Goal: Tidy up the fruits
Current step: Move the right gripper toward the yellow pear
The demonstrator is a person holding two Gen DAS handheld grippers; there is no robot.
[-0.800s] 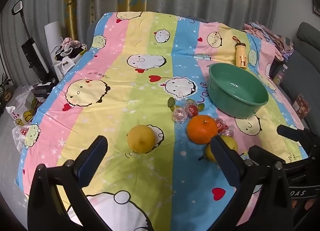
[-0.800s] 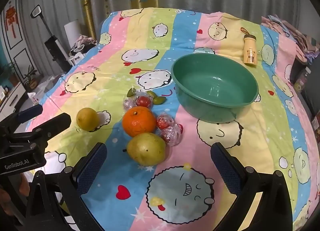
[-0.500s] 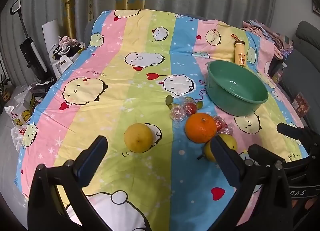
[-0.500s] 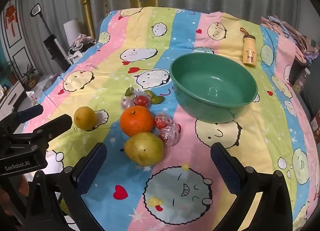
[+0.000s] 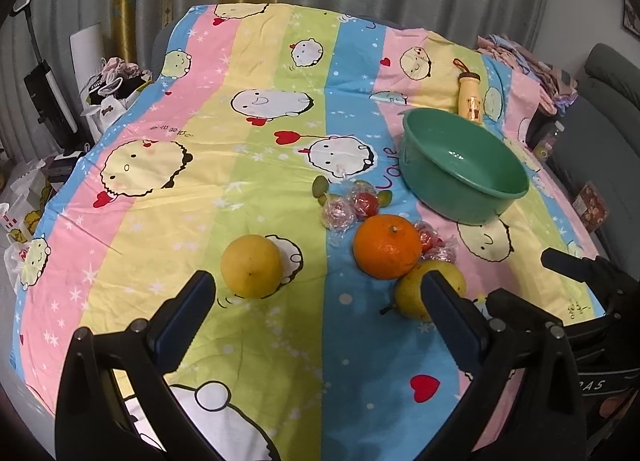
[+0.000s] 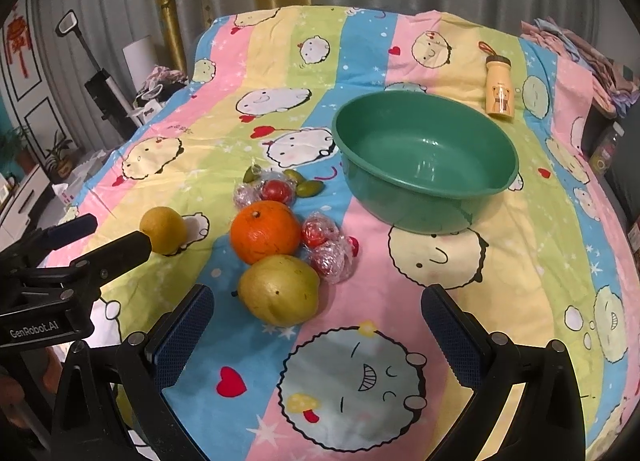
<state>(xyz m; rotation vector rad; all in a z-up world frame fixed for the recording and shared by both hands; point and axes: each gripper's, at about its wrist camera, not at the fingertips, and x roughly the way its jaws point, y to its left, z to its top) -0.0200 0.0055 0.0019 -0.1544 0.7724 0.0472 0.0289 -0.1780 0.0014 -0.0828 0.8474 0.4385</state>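
Jaws of both the left gripper [image 5: 316, 297] and right gripper [image 6: 316, 311] stand wide and empty above the orange [image 6: 265, 232], pear [image 6: 280, 290] and green bowl [image 6: 424, 157].

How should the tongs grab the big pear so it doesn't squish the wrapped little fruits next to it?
Probably grip the pear across its fat belly, coming down from above on its near side. It lies on its side with the stem pointing left, touching the orange behind and the wrapped fruits at its right, so only the near side is free.

Two wrist views angled down, near, sharing fruit pile [image 5: 387, 246]
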